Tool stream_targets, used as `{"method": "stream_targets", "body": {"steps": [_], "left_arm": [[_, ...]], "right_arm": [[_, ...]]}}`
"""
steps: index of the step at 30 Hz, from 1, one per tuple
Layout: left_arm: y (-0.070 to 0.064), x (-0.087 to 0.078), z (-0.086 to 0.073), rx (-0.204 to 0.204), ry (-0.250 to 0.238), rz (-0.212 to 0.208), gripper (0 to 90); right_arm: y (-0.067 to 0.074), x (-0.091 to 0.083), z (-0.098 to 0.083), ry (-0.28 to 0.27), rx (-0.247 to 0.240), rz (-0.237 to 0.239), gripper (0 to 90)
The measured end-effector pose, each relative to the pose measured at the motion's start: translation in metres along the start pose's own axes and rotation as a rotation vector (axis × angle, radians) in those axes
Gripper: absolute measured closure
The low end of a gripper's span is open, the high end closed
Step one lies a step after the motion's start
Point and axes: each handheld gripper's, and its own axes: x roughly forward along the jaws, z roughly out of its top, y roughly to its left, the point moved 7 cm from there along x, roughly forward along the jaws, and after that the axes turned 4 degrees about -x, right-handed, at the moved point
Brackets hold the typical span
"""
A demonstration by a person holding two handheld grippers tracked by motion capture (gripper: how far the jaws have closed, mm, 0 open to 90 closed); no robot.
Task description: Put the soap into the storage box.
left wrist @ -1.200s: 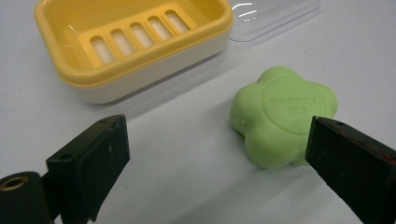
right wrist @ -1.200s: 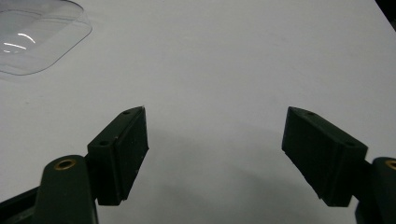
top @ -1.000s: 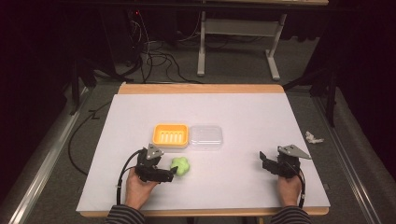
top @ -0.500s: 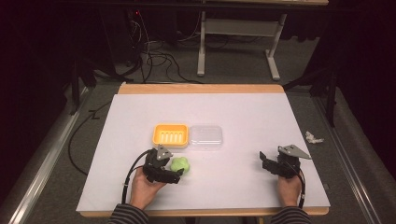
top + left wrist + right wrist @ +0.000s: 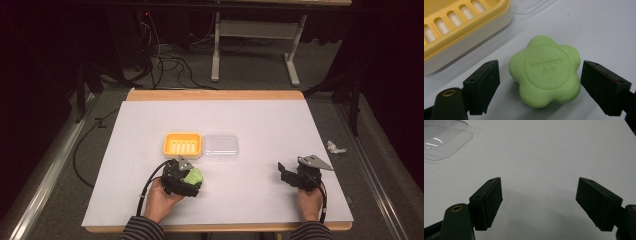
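left gripper (image 5: 189, 176) sits low at the near left of the white surface (image 5: 260, 120), held in the person's left hand (image 5: 159, 200); its jaws have just been closing and now stand about half open, one on each side of the green flower-shaped soap (image 5: 546, 70); in the left gripper view a thin gap shows on both sides, so the pads do not yet press it; nothing is held.

soap lies flat on the surface, just in front of the yellow soap dish (image 5: 182, 145) and apart from it; stamped round face up, lobed edge all around; judged: a solid bar, stiff, light to moderate in weight, smooth and likely slippery, may dent under hard pressure; best taken across the widest part with each pad set flat on the side wall, low enough not to ride up over the rounded shoulder; a lobe on one side and a notch on the other could let it twist.

clear plastic lid (image 5: 220, 146) lies touching the right side of the dish, open side down as far as i can tell.

right gripper (image 5: 292, 172) rests at the near right, well apart from everything; jaws wide open, bare surface between them in the right gripper view; it grips nothing.
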Motion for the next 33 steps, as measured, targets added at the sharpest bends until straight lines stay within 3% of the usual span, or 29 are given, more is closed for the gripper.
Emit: {"method": "stream_targets", "body": {"steps": [15,20,33], "left_arm": [[-0.001,0.013,-0.009,0.026,0.031,0.01,23.1],[0.0,0.014,-0.008,0.003,0.033,-0.004,25.4],[0.0,0.012,-0.007,-0.009,0.016,-0.019,26.4]], "right_arm": [[0.0,0.0,0.0,0.003,-0.003,-0.001,21.5],[0.0,0.0,0.0,0.004,-0.001,-0.002,21.4],[-0.001,0.0,0.0,0.006,0.0,-0.002,20.9]]}}
